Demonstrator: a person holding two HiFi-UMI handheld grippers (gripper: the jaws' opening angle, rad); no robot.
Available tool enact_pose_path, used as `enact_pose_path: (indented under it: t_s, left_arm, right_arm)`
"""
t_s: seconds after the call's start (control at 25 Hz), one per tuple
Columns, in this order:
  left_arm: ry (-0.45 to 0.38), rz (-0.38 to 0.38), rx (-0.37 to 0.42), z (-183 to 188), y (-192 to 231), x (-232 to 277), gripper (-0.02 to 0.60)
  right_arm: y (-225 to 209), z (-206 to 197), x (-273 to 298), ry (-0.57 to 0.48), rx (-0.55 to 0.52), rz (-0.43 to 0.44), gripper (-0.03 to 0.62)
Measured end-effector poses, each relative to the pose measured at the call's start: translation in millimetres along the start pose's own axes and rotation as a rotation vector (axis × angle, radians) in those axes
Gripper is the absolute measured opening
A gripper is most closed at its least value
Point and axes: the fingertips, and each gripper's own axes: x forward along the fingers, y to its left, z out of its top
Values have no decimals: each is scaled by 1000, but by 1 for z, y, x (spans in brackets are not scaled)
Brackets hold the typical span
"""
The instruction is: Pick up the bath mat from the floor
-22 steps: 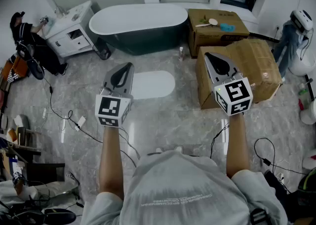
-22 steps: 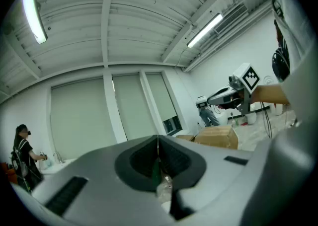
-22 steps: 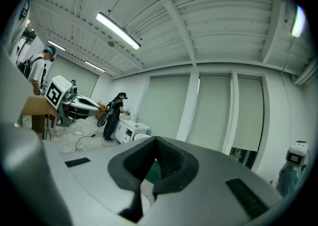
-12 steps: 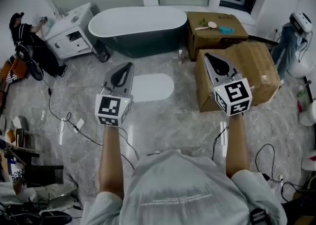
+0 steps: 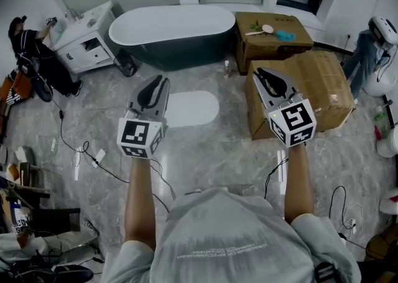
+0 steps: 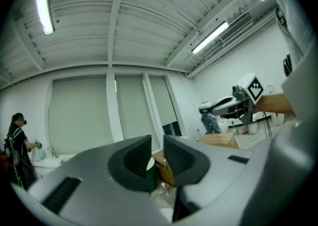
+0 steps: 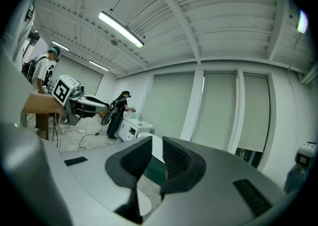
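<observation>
Bath mat (image 5: 193, 107): flat on the floor by the bathtub (image 5: 174, 27); I see it between my grippers, nearer the left.
Left gripper (image 5: 158, 81): jaws nearly together, holding nothing.
Right gripper (image 5: 261, 73): jaws nearly together, holding nothing, apart from the mat.

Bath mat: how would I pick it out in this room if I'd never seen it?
Find the big dark-sided bathtub. On the grey floor just in front of it lies the bath mat, a flat white rounded rectangle. The boxes beside it are brown and tall.
</observation>
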Motion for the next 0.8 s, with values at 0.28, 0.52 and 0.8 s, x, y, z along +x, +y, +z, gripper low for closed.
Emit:
enact_pose_path:
  t_s: [0.28,0.52,0.8]
  left_arm:
    - [31,9,-21,-15,2,7,198]
    - [73,24,-33,-31,4,15,198]
    - [88,17,-33,-42,16,46,198]
  right_arm:
    - [6,-13,14,22,7,60,187]
    - [-4,-21,26,26,19,68,187]
    - [-25,-36,53,43,37,68,187]
